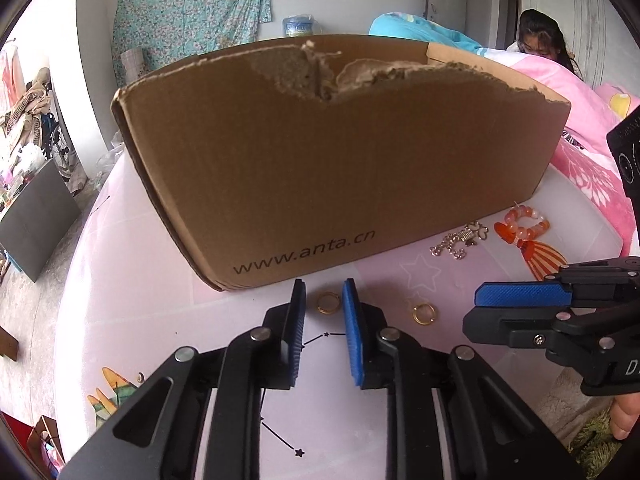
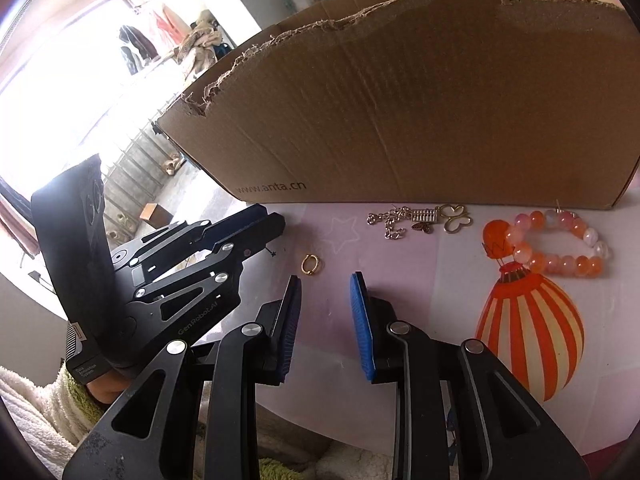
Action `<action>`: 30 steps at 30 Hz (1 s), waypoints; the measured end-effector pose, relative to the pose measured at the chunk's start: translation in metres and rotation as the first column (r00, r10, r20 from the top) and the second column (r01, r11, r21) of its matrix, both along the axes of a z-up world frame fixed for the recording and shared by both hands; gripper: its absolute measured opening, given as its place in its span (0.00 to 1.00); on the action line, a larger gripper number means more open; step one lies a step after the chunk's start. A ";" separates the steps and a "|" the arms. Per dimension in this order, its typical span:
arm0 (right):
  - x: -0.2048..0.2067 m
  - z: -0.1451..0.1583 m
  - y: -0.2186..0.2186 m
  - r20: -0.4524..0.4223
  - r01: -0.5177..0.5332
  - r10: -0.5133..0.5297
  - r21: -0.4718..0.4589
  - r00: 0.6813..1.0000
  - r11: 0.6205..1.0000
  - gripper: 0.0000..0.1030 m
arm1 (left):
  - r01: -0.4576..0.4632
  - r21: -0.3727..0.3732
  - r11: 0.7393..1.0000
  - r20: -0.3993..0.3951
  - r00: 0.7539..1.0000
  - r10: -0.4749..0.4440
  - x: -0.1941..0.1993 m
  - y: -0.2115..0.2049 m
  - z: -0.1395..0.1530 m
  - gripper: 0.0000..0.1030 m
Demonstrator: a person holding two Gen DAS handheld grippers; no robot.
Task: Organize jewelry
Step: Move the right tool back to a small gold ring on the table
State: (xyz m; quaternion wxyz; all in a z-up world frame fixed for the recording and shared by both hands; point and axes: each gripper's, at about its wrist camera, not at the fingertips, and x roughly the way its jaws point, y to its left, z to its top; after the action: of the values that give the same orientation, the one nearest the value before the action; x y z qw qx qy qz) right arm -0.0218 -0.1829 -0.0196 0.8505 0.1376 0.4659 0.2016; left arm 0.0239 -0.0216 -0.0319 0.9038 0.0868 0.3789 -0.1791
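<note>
Two gold rings lie on the pale table: one (image 1: 328,302) just beyond and between my left gripper's (image 1: 323,292) open fingertips, the other (image 1: 424,314) to its right, also seen in the right wrist view (image 2: 310,265). A silver chain with charms (image 1: 458,242) (image 2: 416,218) and an orange-pink bead bracelet (image 1: 526,224) (image 2: 560,246) lie along the front of a torn cardboard box (image 1: 340,176) (image 2: 420,112). My right gripper (image 2: 325,280) is open and empty above the table, near the second ring; it enters the left wrist view from the right (image 1: 476,312).
An orange striped balloon sticker (image 2: 528,344) and star drawings mark the table. A bed with pink bedding (image 1: 580,128) and a person (image 1: 540,40) are behind on the right. Clutter and a dark panel (image 1: 36,220) are on the floor at left.
</note>
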 end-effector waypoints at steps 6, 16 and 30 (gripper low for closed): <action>-0.007 -0.005 -0.010 0.008 0.005 -0.005 0.002 1.000 1.000 0.23 | -0.004 0.012 1.000 0.014 1.000 0.003 -0.001 -0.005 -0.002 0.10; -0.008 -0.003 0.000 0.017 -0.009 0.009 -0.024 1.000 1.000 0.23 | 0.001 -0.010 1.000 0.016 1.000 -0.001 -0.009 0.003 -0.003 0.10; -0.007 0.001 0.030 0.088 -0.064 0.080 -0.174 0.993 0.983 0.25 | -0.004 -0.031 1.000 0.016 1.000 0.005 -0.007 0.005 -0.002 0.10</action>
State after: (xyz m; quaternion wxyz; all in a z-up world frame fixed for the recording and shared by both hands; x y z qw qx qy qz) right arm -0.0291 -0.1531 -0.0189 0.8723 0.0374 0.4455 0.1978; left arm 0.0170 -0.0162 -0.0339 0.9084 0.0733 0.3692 -0.1823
